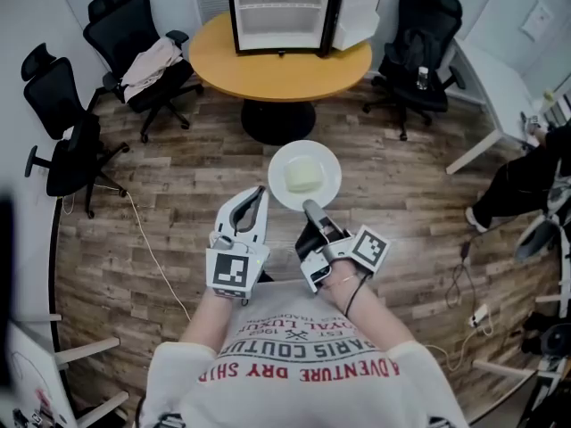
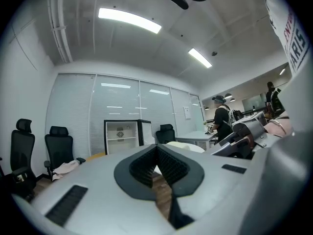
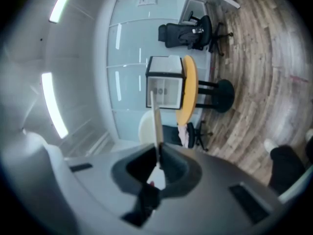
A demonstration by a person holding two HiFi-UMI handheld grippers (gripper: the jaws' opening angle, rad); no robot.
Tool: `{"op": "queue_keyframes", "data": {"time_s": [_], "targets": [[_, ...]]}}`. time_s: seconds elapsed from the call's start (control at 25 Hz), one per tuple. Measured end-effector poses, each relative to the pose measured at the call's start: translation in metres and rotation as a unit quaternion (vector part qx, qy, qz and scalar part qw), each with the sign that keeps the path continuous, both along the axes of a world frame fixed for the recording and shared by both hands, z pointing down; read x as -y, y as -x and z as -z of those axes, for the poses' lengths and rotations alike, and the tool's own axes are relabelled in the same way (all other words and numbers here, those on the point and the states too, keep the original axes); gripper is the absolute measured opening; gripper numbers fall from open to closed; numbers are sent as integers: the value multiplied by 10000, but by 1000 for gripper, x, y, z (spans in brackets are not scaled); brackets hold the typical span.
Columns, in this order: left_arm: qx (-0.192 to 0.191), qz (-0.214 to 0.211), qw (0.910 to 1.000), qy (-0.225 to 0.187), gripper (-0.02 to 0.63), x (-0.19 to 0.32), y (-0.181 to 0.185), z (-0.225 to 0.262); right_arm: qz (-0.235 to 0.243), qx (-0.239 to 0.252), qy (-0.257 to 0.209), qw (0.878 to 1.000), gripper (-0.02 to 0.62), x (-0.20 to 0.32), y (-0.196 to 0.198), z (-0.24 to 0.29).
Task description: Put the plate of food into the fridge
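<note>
Brown wood-plank floor (image 1: 178,239) fills most of the head view. At its far side stands the round orange-topped worktop (image 1: 223,56) on a black pedestal foot.

On the far half of the worktop sits the small black-framed fridge (image 1: 277,12), white inside. Its door (image 1: 357,12) is swung wide open toward the worktop's right edge.

Left of the worktop, a black office chair (image 1: 134,34) carries a pale garment (image 1: 152,61) over its seat. Right of the worktop stands a second black chair (image 1: 424,34).

On the near side of the worktop and well apart from it, the round white plate (image 1: 326,163) is held roughly level above the floor. The right claw (image 1: 310,210) is clamped on the plate's near rim. In the right gripper view that rim runs as a thin pale edge straight between the closed jaws.

The left claw (image 1: 259,193) hangs just beside the plate's left rim, also on the worktop's near side. Its jaws are brought together with nothing between them. The left gripper view shows its ribbed pads (image 2: 144,166) meeting at their tips.

At the plate's middle lies the pale yellow block of food (image 1: 303,177).
</note>
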State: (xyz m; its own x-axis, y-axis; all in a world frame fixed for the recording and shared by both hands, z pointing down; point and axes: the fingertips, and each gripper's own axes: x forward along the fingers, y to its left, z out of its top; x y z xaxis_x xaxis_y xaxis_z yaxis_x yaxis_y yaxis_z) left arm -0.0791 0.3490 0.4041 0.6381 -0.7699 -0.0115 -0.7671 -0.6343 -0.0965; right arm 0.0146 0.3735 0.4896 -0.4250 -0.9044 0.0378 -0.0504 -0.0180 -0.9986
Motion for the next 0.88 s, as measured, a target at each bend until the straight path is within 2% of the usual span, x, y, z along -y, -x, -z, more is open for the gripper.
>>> {"op": "queue_keyframes", "data": {"time_s": [0.48,0.88], "targets": [[-105,33,9997,200,34,21,-5,-5,-115,45,85,9999,38,17,-17,-5],[-97,-166,9995,237,34,105,-7,-5,-323,2,235,9992,37,96,-23,-11]]}}
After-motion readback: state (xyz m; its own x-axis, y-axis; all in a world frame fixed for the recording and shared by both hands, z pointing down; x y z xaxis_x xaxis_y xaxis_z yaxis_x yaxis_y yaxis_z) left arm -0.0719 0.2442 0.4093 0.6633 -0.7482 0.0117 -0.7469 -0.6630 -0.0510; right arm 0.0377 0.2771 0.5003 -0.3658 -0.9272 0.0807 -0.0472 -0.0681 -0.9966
